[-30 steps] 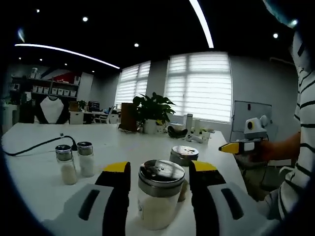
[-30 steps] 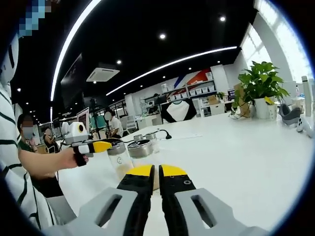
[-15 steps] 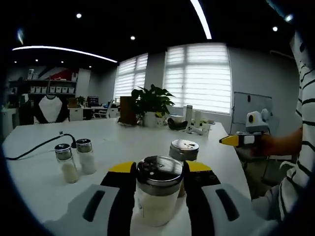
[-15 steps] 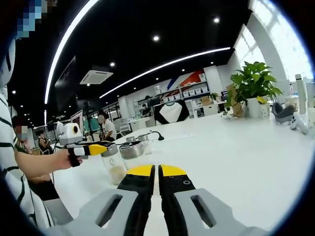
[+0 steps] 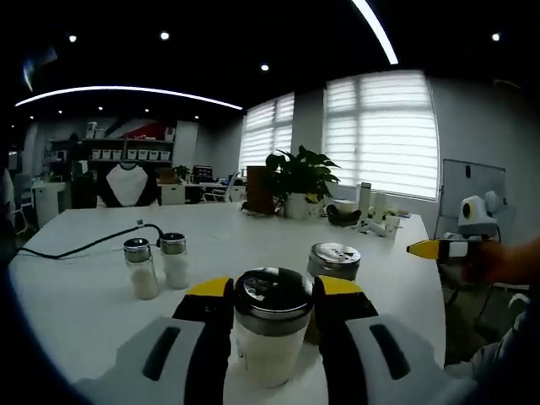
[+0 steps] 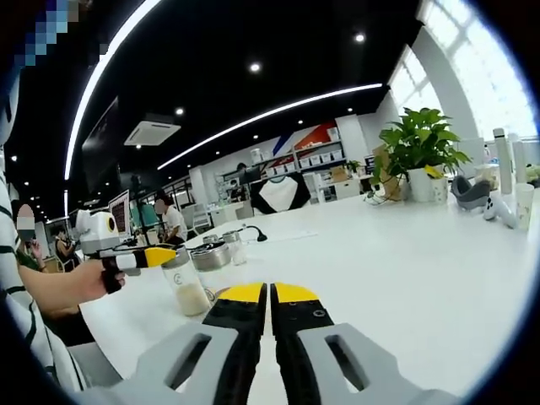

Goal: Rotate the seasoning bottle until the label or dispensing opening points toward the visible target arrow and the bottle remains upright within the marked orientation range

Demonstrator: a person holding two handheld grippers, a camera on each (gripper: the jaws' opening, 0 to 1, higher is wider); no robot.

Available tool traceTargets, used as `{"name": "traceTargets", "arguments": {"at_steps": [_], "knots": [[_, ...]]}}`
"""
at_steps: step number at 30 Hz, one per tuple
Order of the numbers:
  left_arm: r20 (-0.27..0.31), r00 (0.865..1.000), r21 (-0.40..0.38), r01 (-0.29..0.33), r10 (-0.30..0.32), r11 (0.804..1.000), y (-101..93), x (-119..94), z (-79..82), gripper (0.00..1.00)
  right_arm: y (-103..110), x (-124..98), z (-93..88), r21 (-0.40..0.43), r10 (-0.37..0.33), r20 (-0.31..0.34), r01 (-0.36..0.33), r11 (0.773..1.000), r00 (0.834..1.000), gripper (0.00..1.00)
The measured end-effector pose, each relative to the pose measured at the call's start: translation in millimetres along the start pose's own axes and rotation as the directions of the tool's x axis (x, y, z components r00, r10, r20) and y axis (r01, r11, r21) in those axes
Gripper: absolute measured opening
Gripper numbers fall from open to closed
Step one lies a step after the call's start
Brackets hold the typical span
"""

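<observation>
The seasoning bottle (image 5: 271,336), clear glass with white powder and a perforated metal lid, stands upright on the white table (image 5: 76,295). My left gripper (image 5: 272,288) is shut on it, one yellow-tipped jaw against each side just below the lid. In the right gripper view the same bottle (image 6: 188,287) appears at the left, held by the left gripper (image 6: 145,257) in a person's hand. My right gripper (image 6: 269,293) is shut with nothing between its jaws, low over the table (image 6: 405,253). It also shows at the right edge as the right gripper (image 5: 432,249).
A second metal-lidded jar (image 5: 335,262) stands just behind the held bottle. Two small shakers (image 5: 159,265) sit to the left, beside a black cable (image 5: 80,247). A potted plant (image 5: 299,179) and small items stand at the table's far end.
My left jaws have drawn in from beside the bottle until they grip it. The left view has turned a little, shifting the scene to the right. My right gripper stays shut.
</observation>
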State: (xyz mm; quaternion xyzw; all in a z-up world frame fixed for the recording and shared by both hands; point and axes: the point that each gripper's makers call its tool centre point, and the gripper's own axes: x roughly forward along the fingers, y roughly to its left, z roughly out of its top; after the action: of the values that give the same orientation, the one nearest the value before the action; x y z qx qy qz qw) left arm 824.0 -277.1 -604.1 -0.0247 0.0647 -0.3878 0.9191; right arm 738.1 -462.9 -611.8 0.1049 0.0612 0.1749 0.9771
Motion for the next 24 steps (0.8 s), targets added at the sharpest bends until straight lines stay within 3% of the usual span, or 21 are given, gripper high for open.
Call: {"name": "traceTargets", "arguments": {"at_steps": [5,8,11,12,13,15,16,18,19,20,21,23,24], "knots": [[-0.006,1.000,0.021,0.020,-0.020,1.000,0.4,-3,0.7,0.40,0,1,0.8,-0.006,0.003,-0.003,-0.003,1.000,1.000,0.00],[0.052,0.995,0.038,0.088,-0.090,0.995,-4.3,-9,13.8,0.39,0,1,0.6,-0.004,0.004,-0.006,-0.004,1.000,1.000,0.00],[0.074,0.986,0.003,0.148,-0.148,0.989,1.7,-18,24.4,0.39,2,3,1.4,0.009,0.018,-0.005,-0.018,1.000,1.000,0.00],[0.090,0.983,0.022,0.159,-0.161,0.987,5.5,-21,29.7,0.40,4,3,2.1,0.007,0.023,-0.005,-0.023,1.000,1.000,0.00],[0.100,0.970,0.012,0.220,-0.220,0.975,0.4,-22,33.2,0.41,5,4,2.7,0.004,0.028,-0.005,-0.028,1.000,1.000,0.00],[0.110,0.969,-0.004,0.222,-0.220,0.975,7.3,-23,37.2,0.42,7,6,3.6,0.000,0.038,-0.006,-0.038,0.999,0.999,0.00],[0.116,0.957,-0.007,0.269,-0.267,0.963,3.2,-23,39.2,0.43,8,7,3.8,0.000,0.041,-0.007,-0.041,0.999,0.999,0.00],[0.106,0.955,-0.005,0.280,-0.278,0.960,5.8,-22,38.5,0.44,10,9,4.3,-0.002,0.049,-0.007,-0.049,0.999,0.999,0.00],[0.089,0.944,0.001,0.318,-0.317,0.948,1.4,-20,35.4,0.45,11,9,4.5,-0.003,0.052,-0.007,-0.052,0.999,0.999,0.00],[0.078,0.944,0.005,0.322,-0.321,0.947,2.0,-19,33.1,0.45,13,9,4.9,-0.005,0.057,-0.007,-0.057,0.998,0.998,0.00],[0.065,0.930,0.017,0.361,-0.361,0.932,-2.9,-18,30.1,0.45,14,9,5.3,-0.007,0.061,-0.006,-0.061,0.998,0.998,0.00],[0.056,0.930,0.008,0.364,-0.364,0.931,-1.7,-14,25.5,0.46,16,8,5.6,-0.012,0.067,-0.007,-0.067,0.998,0.998,0.00],[0.047,0.920,0.000,0.389,-0.389,0.921,-4.8,-13,21.8,0.46,17,8,5.5,-0.012,0.070,-0.007,-0.070,0.997,0.998,0.00]]}}
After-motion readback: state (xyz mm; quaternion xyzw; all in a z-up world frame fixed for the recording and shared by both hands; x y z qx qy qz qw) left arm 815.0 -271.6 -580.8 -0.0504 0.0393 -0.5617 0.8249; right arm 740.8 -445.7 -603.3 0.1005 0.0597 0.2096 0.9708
